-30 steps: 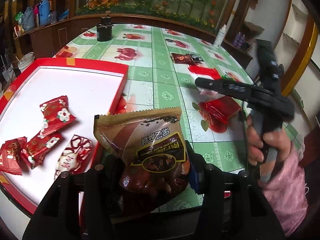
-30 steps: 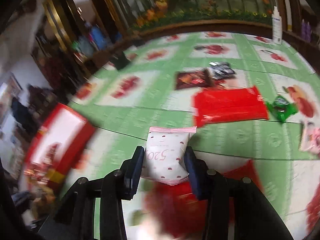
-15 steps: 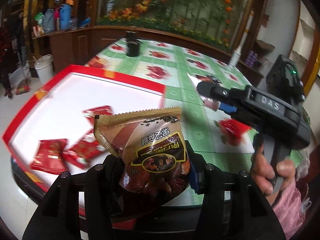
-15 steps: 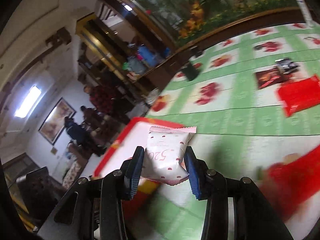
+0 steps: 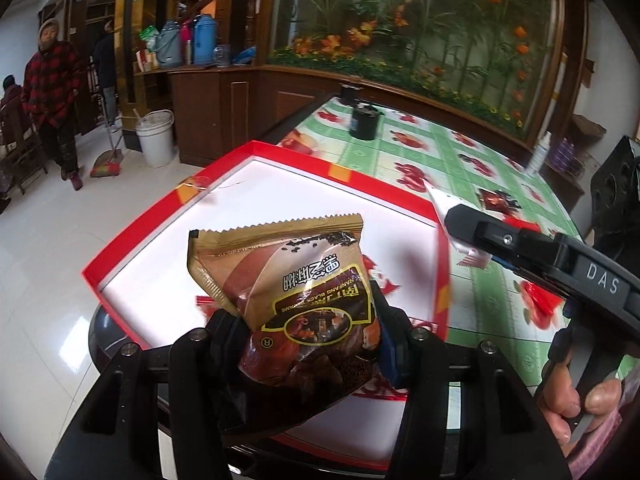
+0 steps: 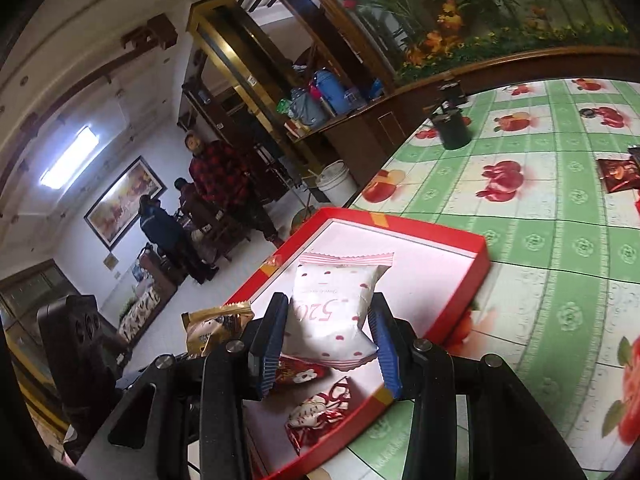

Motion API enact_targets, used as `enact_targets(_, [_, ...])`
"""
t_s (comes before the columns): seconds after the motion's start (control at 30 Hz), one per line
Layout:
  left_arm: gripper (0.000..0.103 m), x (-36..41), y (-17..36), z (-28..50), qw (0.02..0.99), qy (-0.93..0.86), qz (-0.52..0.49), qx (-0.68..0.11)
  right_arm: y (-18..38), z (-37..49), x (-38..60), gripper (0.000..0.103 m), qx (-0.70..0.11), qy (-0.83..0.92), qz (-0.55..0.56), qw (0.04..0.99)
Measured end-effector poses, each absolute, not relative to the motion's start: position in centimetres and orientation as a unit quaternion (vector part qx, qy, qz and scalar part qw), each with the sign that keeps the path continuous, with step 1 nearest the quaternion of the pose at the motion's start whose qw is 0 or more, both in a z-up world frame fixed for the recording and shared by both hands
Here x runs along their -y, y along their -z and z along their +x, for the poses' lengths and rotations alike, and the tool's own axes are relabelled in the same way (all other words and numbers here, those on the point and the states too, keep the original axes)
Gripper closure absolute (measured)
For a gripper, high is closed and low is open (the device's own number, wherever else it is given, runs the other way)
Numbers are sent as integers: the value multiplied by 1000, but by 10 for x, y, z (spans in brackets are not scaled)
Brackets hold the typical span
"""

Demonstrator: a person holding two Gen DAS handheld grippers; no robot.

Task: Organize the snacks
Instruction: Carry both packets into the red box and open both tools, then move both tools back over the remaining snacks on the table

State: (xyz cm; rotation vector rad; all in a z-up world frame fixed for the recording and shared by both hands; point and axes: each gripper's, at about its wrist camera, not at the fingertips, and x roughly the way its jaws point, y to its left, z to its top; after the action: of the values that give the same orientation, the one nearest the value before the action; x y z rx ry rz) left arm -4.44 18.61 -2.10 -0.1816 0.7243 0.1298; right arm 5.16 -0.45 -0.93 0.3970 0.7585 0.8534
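My left gripper (image 5: 304, 332) is shut on a brown and gold snack packet (image 5: 292, 292), held above the white floor of the red-rimmed tray (image 5: 280, 150). My right gripper (image 6: 328, 344) is shut on a white snack packet with red dots (image 6: 332, 312), held over the same tray (image 6: 440, 232). The right gripper's body (image 5: 540, 256) reaches in from the right in the left wrist view, the white packet's corner (image 5: 440, 200) at its tip. The brown packet (image 6: 216, 328) shows at the lower left in the right wrist view. Red wrapped sweets (image 6: 320, 412) lie in the tray.
The tray sits at the left end of a table with a green and white fruit-print cloth (image 6: 560, 240). A black canister (image 6: 452, 128) stands at the far edge. A dark snack packet (image 6: 618, 170) lies on the cloth. People (image 5: 52, 92) stand on the floor beyond.
Both grippers have swung left, away from the table's middle and over the tray, each still holding its packet. The right gripper now reaches over the tray's right rim.
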Motion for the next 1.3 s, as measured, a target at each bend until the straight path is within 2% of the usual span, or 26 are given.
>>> enact_targets(0.47, [50, -208, 19, -46, 927, -121, -83, -347, 10, 64, -24, 61, -357, -421, 171, 816])
enact_targets(0.63, [49, -215, 13, -42, 922, -172, -63, -341, 11, 78, -33, 57, -363, -418, 182, 813])
enact_targets(0.7, [46, -218, 11, -43, 920, -190, -63, -337, 10, 80, -35, 53, -363, -421, 186, 811])
enact_targets(0.77, [40, -219, 10, -46, 919, -205, -64, -329, 7, 78, -32, 38, -360, -420, 182, 813])
enact_targets(0.8, [39, -219, 9, -48, 920, -209, -66, -324, 6, 77, -27, 38, -356, -418, 181, 816])
enact_targets(0.93, [38, -207, 3, -52, 928, -206, -66, -305, 6, 74, 16, 38, -337, -392, 199, 833])
enact_targets(1.13, [31, -162, -8, -55, 947, -155, -33, -280, 13, 71, 118, 36, -312, -311, 248, 863])
enact_targets(1.17, [26, -153, -8, -55, 949, -147, -25, -279, 15, 69, 137, 34, -308, -295, 257, 867])
enact_targets(1.3, [25, -117, -5, -58, 953, -103, 6, -283, 22, 63, 215, 33, -292, -230, 299, 879])
